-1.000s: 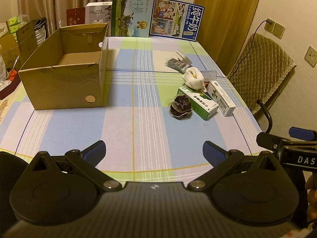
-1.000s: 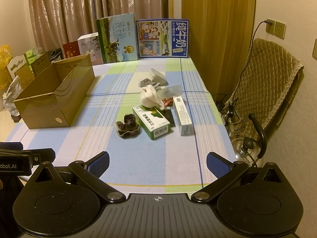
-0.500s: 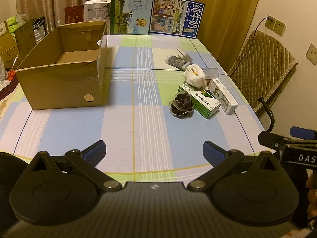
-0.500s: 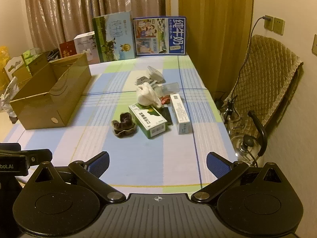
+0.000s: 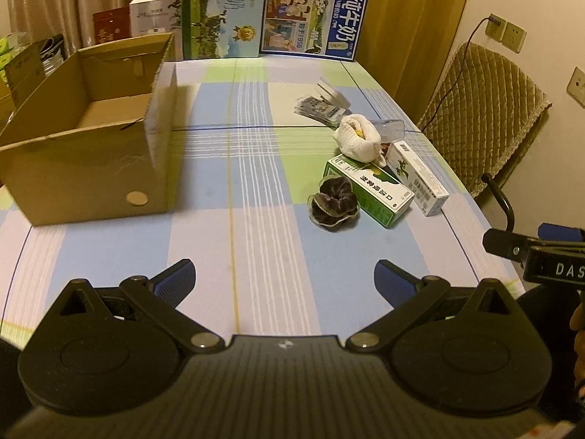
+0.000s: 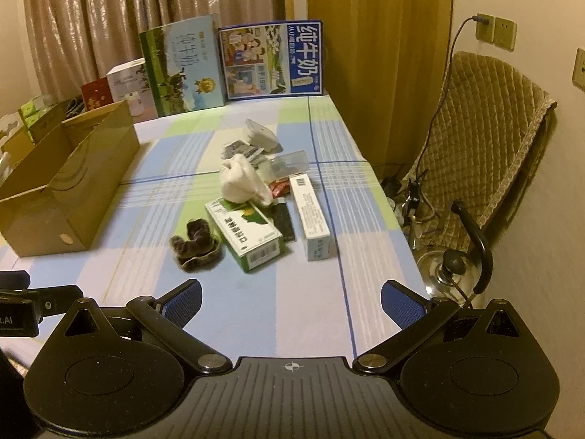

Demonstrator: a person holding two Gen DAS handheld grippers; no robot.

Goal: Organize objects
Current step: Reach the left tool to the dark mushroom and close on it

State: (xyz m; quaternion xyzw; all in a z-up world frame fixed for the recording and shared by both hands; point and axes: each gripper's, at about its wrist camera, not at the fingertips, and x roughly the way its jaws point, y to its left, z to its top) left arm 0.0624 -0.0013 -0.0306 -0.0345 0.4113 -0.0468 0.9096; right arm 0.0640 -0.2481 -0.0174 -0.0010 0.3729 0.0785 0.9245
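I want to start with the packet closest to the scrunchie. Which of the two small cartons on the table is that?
The green-and-white carton: its side lies right beside the dark scrunchie. The plain white carton lies farther right, beyond a black item.

Checked tablecloth (image 5: 256,241), blue, green and white. Two milk cartons upright at far edge: green one (image 6: 184,66), blue one (image 6: 272,58) just beside it. White box (image 6: 128,80) and red box (image 6: 95,93) left of those. Brown curtains (image 6: 91,18) behind. Quilted chair (image 6: 486,139) right of table, kettle (image 6: 453,267) on floor in front of it. Wall socket (image 6: 495,31) with cable plugged in.
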